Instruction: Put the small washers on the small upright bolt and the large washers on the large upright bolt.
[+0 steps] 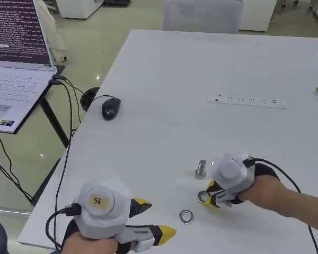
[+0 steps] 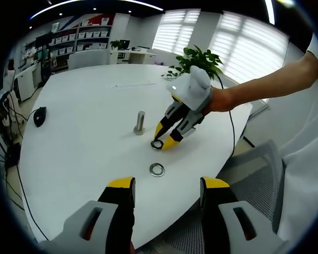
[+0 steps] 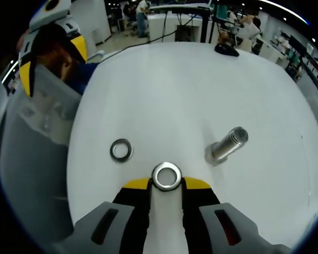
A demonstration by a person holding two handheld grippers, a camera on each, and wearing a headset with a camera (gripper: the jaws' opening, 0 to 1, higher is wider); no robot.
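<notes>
A washer (image 3: 166, 176) is gripped flat at the tips of the right claw (image 1: 208, 197), which is closed across its rim. It is held low over the bench (image 1: 175, 79), touching it or nearly so, near the foot of the one upright bolt (image 1: 201, 168). A second washer (image 1: 186, 216) is seen lying flat on the bench, just beside the first and nearer the bench edge. The left claw (image 2: 168, 183) is held open and empty, back from both washers, with its jaws pointed toward the second washer.

For the step in hand, the gripped washer should probably be raised clear of the bolt's top and held level. Its hole should be centred over the shaft, and it should be let go only once it is over the tip. The bolt stands free, so it could be tipped by a sideways knock. Whether this washer's size suits this bolt cannot be told.

Farther off, a mouse (image 1: 111, 108), a power strip (image 1: 246, 100) and a laptop (image 1: 16, 79) are seen. Nothing is set between washer and bolt.
</notes>
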